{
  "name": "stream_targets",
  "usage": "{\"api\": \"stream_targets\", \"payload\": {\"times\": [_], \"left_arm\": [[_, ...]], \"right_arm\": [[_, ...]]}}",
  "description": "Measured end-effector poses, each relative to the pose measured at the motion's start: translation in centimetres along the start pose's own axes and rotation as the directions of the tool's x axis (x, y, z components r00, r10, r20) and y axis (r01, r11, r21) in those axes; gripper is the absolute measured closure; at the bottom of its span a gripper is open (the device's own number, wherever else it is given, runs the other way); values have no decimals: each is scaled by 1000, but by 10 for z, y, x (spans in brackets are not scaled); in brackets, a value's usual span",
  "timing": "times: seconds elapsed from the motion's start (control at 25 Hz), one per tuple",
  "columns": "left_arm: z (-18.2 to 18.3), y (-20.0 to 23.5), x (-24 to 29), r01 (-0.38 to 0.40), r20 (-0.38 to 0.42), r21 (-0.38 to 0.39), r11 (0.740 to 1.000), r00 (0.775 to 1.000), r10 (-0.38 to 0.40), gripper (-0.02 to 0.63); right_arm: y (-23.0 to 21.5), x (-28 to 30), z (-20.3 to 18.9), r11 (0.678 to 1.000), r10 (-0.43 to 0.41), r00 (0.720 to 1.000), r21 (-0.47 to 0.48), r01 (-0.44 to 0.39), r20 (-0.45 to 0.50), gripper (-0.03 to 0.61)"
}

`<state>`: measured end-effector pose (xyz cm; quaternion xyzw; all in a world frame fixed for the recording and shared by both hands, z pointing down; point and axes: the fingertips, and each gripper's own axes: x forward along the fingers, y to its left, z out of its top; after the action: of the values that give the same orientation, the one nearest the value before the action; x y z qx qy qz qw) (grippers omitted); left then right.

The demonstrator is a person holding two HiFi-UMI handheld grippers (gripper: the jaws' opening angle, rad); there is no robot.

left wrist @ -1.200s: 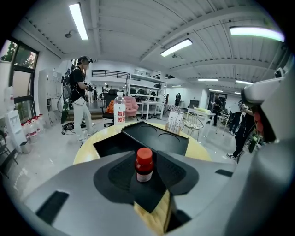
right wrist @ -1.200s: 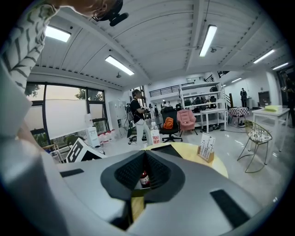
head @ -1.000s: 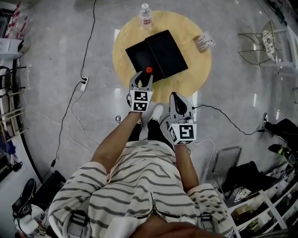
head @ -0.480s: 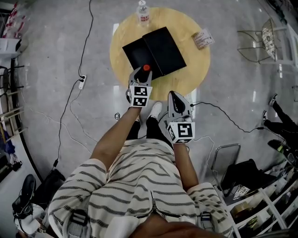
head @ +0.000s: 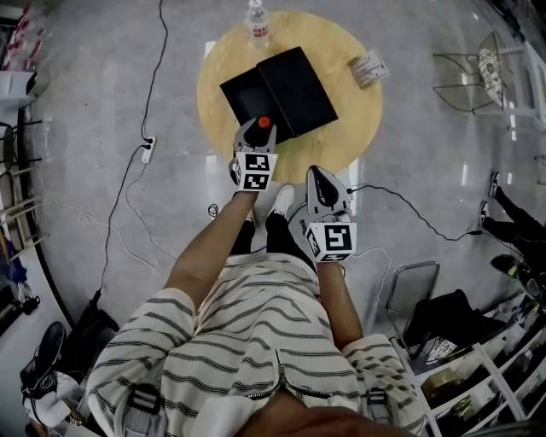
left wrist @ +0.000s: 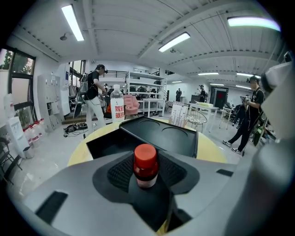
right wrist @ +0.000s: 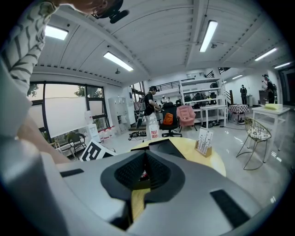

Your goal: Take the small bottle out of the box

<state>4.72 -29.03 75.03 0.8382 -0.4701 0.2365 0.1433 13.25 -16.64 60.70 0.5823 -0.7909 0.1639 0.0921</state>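
Jaws just opened wide, the left gripper (head: 258, 130) is loosely flanking the red-capped small bottle (left wrist: 145, 167), now standing just outside the box (head: 286, 81), while the right gripper (head: 318, 177) is hanging closed and empty (the bottle is looking light, rigid, slick; best pinched below its cap).

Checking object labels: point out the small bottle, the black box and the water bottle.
small bottle (left wrist: 145, 157), left gripper view, red cap
black box (head: 299, 85), head view, right half
water bottle (head: 256, 21), head view, body

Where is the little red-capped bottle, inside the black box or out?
Out: the small bottle stands upright between the left tongs, whose jaws have just been opening, in front of the open black box.
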Motion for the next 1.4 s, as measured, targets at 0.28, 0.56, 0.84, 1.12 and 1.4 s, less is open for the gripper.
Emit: {"api": "stream_targets", "payload": {"times": [0.28, 0.56, 0.84, 1.12, 1.4], "left_arm": [[0, 5, 4, -23, 7, -11, 1000, 1000, 23, 459], [3, 1, -4, -9, 20, -2, 1000, 1000, 9, 463], [11, 1, -19, -8, 27, 9, 1000, 1000, 8, 463], [27, 8, -34, -16, 56, 13, 1000, 998, 15, 463], [47, 7, -53, 0, 93, 15, 1000, 996, -2, 463]], "right_arm": [[-3, -1, 0, 1000, -2, 1000, -1, 2, 2, 560], [-6, -3, 4, 1000, -4, 1000, -8, 4, 11, 560], [-1, -2, 15, 1000, 8, 999, -16, -7, 34, 560], [7, 1, 29, 1000, 17, 998, -23, -16, 64, 560], [12, 1, 43, 999, 17, 996, -38, -13, 85, 560]]}}
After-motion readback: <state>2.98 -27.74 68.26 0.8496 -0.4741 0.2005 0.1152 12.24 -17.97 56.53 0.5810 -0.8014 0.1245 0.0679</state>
